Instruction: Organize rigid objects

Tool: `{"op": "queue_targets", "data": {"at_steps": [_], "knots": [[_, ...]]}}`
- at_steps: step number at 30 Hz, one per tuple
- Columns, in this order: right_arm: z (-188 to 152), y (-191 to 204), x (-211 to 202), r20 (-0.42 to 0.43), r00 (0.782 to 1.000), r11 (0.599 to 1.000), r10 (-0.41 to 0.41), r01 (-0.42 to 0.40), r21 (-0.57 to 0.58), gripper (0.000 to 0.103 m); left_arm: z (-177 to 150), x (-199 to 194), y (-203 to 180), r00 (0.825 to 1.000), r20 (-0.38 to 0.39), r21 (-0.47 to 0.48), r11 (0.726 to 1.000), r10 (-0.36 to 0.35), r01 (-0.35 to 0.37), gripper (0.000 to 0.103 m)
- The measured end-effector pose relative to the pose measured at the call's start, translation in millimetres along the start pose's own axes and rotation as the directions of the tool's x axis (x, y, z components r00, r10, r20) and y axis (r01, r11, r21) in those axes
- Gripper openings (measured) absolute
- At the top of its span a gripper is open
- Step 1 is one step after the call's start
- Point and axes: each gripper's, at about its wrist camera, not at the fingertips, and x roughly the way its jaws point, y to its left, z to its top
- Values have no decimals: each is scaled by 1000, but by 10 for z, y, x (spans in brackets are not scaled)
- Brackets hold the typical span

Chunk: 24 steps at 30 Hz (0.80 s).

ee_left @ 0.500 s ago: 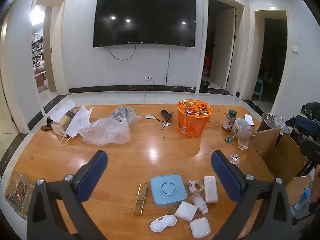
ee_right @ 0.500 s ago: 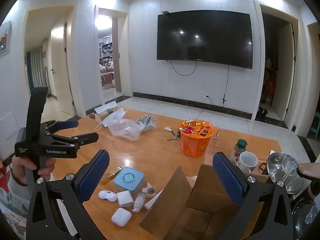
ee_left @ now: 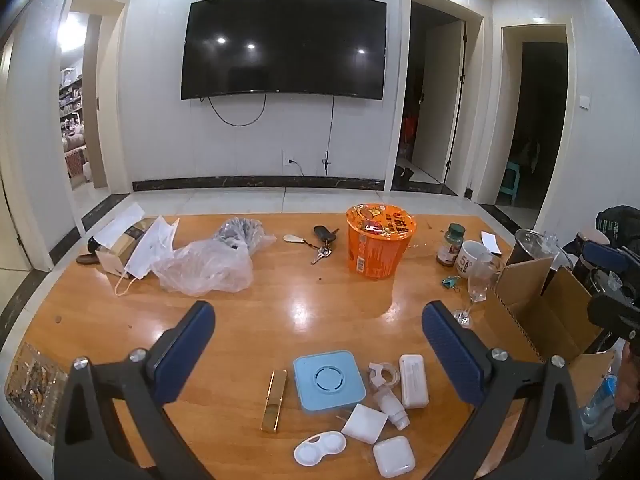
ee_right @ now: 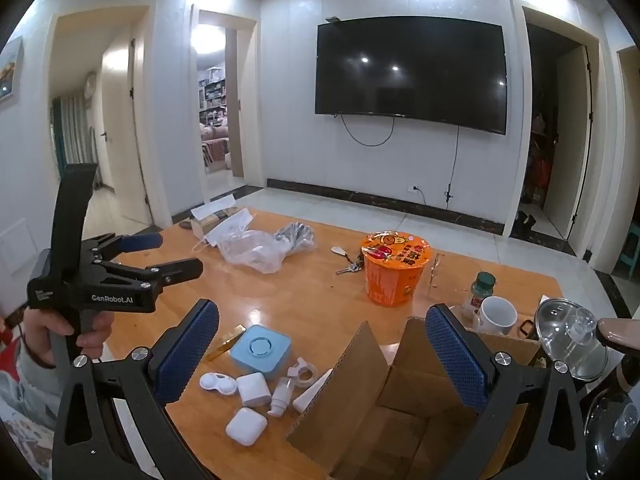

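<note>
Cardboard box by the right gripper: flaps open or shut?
Open. The brown cardboard box has its flaps standing up and apart, and its bare inner floor shows in the right wrist view.

I see a glossy orange-brown table (ee_left: pixel 120 320). Beside the pale blue square box (ee_left: pixel 329 380) with its ringed lid lie a gold bar (ee_left: pixel 274 400) and white cases (ee_left: pixel 394 456). Behind it stands an orange noodle cup (ee_left: pixel 378 246) with red print; right, a brown cardboard box (ee_right: pixel 404 420). My pads (ee_left: pixel 184 350) look dark blue, perhaps dotted.

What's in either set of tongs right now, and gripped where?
Nothing. Left tongs and right tongs are both open and empty, above the table; the small items and the cardboard box lie untouched.
</note>
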Motion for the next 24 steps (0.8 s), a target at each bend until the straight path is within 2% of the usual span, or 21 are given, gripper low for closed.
{"op": "queue_targets", "data": {"at_steps": [24], "knots": [[-86,25,-32,-3,1000,1000,23,-23,15,103,-44,-17,-40,1000,2,8,1000,0,0,102]]}}
